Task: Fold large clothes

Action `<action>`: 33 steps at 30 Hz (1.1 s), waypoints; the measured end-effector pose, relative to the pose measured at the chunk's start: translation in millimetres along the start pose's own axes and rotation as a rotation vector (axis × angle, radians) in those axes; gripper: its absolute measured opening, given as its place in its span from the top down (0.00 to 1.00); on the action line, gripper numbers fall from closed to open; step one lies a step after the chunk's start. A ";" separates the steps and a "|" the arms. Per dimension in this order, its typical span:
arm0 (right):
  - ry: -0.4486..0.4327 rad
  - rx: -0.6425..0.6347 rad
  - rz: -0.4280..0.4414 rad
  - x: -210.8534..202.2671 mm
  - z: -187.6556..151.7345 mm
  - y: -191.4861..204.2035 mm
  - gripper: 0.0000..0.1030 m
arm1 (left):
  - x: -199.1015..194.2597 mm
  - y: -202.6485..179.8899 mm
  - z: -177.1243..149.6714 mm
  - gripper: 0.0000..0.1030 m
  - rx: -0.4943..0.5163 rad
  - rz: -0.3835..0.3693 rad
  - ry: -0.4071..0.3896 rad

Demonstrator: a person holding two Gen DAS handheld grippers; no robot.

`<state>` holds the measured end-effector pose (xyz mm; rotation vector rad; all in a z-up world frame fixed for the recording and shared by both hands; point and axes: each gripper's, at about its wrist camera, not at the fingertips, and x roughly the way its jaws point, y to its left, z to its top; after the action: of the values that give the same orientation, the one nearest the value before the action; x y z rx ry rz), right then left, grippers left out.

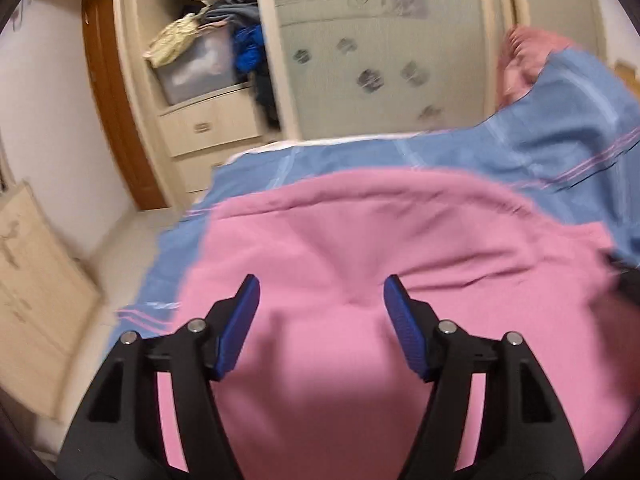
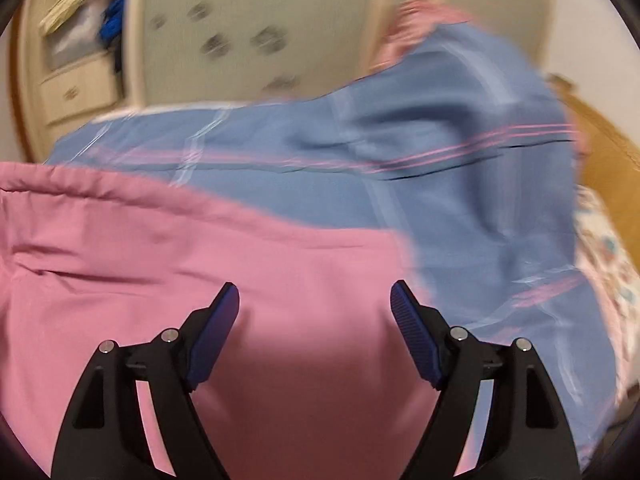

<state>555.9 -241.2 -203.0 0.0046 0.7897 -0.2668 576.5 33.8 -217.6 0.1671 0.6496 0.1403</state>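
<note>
Because both pictures are smeared with blur, small things are hard to make out. The pink garment (image 1: 360,248) lies spread on the bed, on top of a blue striped sheet (image 1: 460,152). What kind of garment it is cannot be told, since its near part is cut off at the bottom of both views and partly hidden behind the black arms of the tools.

The left gripper (image 1: 322,294) hangs over the middle of the pink cloth with its blue fingers (image 1: 244,312) wide apart and nothing between them. The right gripper (image 2: 315,300) is also spread wide and holds nothing. It sits over the right side of the pink cloth, close to where the cloth's edge meets the blue sheet. Whether either tool touches the cloth cannot be told.

The far edge of the pink garment runs in a puffy, curved seam. Past it, bare blue sheet reaches to the far side of the bed. On the right, the sheet is bunched up high over something pink (image 1: 524,52). Beyond the bed stands a wardrobe (image 1: 208,120) with its door open and clothes piled inside.
</note>
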 end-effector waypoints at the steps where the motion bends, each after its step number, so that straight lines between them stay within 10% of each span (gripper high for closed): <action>1: 0.025 0.026 0.014 5.5 -7.2 -12.9 0.24 | 9.5 5.9 -1.8 0.38 -0.010 0.027 0.028; 8: 0.075 0.040 -0.019 56.5 -43.2 -10.2 0.23 | 70.0 25.7 -34.2 0.31 -0.119 0.015 0.157; 13: 0.058 -0.018 -0.081 51.5 -43.3 2.0 0.22 | 31.2 31.9 -32.2 0.32 -0.158 0.008 0.112; 17: -0.150 -0.005 0.016 -54.9 -52.6 -1.3 0.21 | -65.4 37.3 -53.2 0.09 -0.211 -0.029 -0.031; 23: -0.345 -0.028 0.157 -229.4 -82.8 11.2 0.04 | -189.0 25.9 -72.7 0.02 -0.142 -0.012 -0.160; 33: -0.377 -0.039 0.165 -347.1 -125.8 8.5 0.01 | -329.5 39.6 -99.2 0.02 -0.139 -0.032 -0.222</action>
<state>236.5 -138.3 -48.9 -0.0165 0.4162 -0.0904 253.2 23.6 -93.5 0.0373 0.4189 0.1336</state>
